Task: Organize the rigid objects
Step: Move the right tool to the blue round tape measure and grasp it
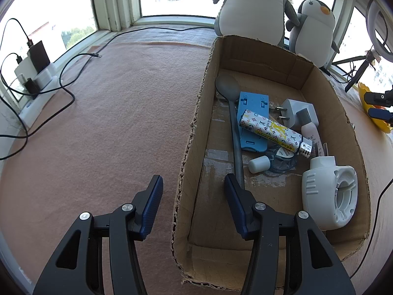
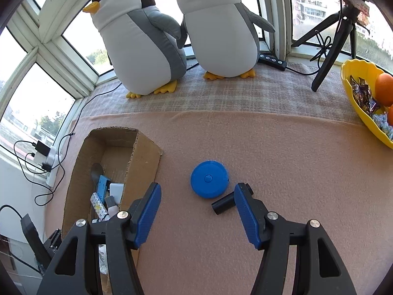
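A cardboard box point(image 1: 196, 127) lies on the pink cloth and holds a grey spoon point(image 1: 228, 91), a blue plastic piece point(image 1: 253, 103), a patterned lighter point(image 1: 272, 130), a white charger plug point(image 1: 297, 113) and a white round device point(image 1: 329, 194). My left gripper point(image 1: 194, 189) is open and empty, straddling the box's left wall. The box also shows in the right wrist view point(image 2: 145, 157). A blue round tape measure point(image 2: 209, 179) and a small black cylinder point(image 2: 223, 206) lie on the cloth to the right of the box. My right gripper point(image 2: 197, 196) is open and empty just short of them.
Two plush penguins point(image 2: 147, 36) stand at the window behind the box. A yellow bowl point(image 2: 353, 98) with oranges and sweets sits at the right. A black tripod point(image 2: 329, 49) stands at the back right. Chargers and cables point(image 1: 36, 73) lie at the left sill.
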